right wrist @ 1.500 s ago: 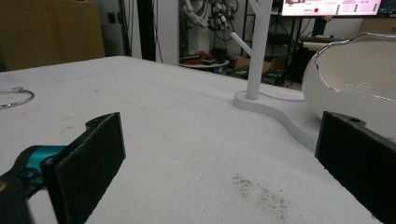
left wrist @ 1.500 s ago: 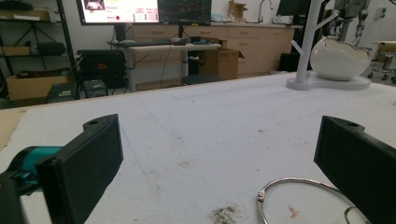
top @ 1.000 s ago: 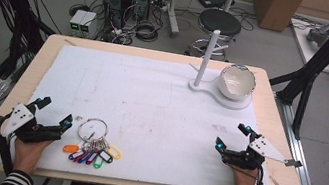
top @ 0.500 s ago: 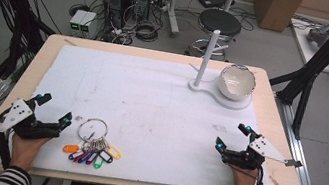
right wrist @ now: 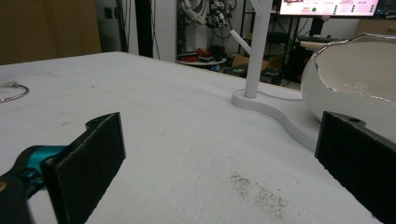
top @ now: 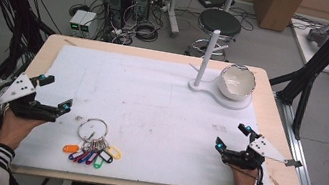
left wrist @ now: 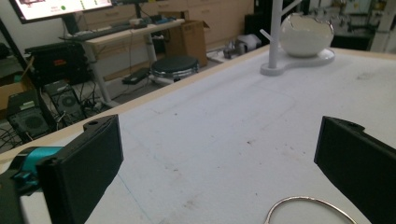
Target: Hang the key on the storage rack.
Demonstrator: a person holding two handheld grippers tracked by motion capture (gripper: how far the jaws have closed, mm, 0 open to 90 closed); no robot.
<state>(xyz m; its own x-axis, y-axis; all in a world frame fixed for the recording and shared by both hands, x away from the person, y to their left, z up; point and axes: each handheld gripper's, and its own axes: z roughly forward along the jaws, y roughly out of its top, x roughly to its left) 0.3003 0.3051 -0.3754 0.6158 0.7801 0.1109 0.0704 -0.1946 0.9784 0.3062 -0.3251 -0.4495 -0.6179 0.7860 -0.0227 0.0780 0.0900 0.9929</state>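
- The key ring (top: pixel 93 130) lies flat on the white surface (top: pixel 160 107), near its front edge, with a bunch of coloured plastic tags (top: pixel 91 154) spread out on the side toward the person.
- The left hand-held gripper (top: pixel 54 95) is just beside the ring, to its left, with the jaws spread wide and nothing between them. In the left gripper view, a part of the thin metal hoop (left wrist: pixel 308 207) shows low between the jaws.
- The right hand-held gripper (top: pixel 233 137) is well apart from the ring, near the right side of the surface; its jaws are also wide apart and empty.
- A white stand with a post (top: pixel 207 56) and a white bowl (top: pixel 236 82) is at the far right, away from both hands.
- I judge the bunch is light, but loose: the tags will swing and hang down when it is lifted.
- The hoop is thin, stiff and probably slippery metal, and it lies close to the surface, so it is difficult to pinch from above.
- A better place to hold seems to be where the tags meet the ring, because there the bunch is thicker.
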